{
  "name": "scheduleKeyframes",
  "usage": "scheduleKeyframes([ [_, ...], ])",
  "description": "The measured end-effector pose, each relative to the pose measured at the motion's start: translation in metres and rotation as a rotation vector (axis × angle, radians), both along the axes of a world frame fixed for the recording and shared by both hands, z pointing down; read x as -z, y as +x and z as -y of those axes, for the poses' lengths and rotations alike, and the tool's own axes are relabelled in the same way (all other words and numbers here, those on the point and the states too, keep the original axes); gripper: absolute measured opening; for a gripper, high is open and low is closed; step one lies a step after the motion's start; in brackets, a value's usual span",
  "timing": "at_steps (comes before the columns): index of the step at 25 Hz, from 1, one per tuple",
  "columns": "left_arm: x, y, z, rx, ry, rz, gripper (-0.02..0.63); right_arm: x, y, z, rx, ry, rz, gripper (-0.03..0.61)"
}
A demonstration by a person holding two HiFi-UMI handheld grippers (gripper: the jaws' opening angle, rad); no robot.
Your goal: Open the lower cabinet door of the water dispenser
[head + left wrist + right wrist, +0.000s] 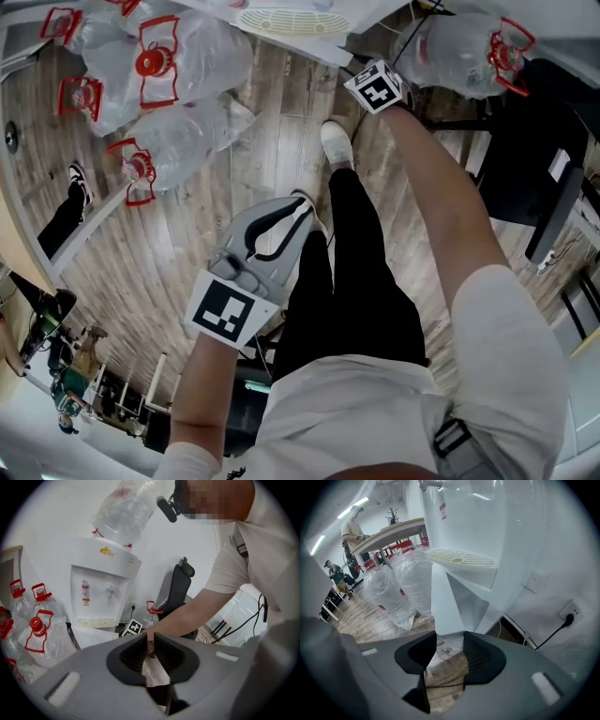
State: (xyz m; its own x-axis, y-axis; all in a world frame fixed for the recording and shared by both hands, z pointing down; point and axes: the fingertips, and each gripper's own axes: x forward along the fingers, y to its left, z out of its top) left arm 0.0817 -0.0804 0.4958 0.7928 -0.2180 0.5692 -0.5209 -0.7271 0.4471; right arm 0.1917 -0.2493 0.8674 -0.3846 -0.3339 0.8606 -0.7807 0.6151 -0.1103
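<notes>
The cabinet door [446,606] is the white panel below the drip tray [461,557] of the water dispenser [101,588]. It stands at an angle to the body rather than flush with it. To its right a dark gap shows with cables in it, which looks like the inside of the cabinet or the space behind it; I cannot tell which. The right gripper [450,641] is reached out low to the dispenser, and its fingers [480,656] pinch the lower free edge of the door, which fills the slot between them. So the grasp looks made and the door partly open. As far as these views show, what is left is to swing it wider until the cabinet stands fully open, and then to let go. How far the hinge will travel cannot be read here. The left gripper [150,641] hangs well back from the dispenser, by the person's leg. Its fingers [173,656] are pressed nearly together with nothing between them, only wooden floor [272,131] showing through the slit, so it takes no part in the pull. Large clear water bottles [178,66] with red handles lie on the floor beside the dispenser on the left, near the door's path, and one more sits upside down on top of it. A dark office chair [176,592] stands on the other side.
</notes>
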Motion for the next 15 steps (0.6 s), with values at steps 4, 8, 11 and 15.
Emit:
scheduleKeyframes([
  [4,0.003,-0.015,-0.009,0.036,0.017,-0.005,0.057,0.007,-0.014,-0.013,-0.043,-0.011,0.000,0.167],
  [8,0.004,-0.035,-0.022,0.076,0.017,-0.003,0.057,0.005,-0.032,-0.034,-0.090,-0.030,0.012,0.169],
  [11,0.007,-0.048,-0.033,0.105,0.030,0.004,0.057,0.004,-0.045,-0.043,-0.115,-0.027,0.018,0.167],
  [15,0.009,-0.068,-0.046,0.152,0.036,0.012,0.057,0.002,-0.060,-0.055,-0.154,-0.038,0.010,0.168],
])
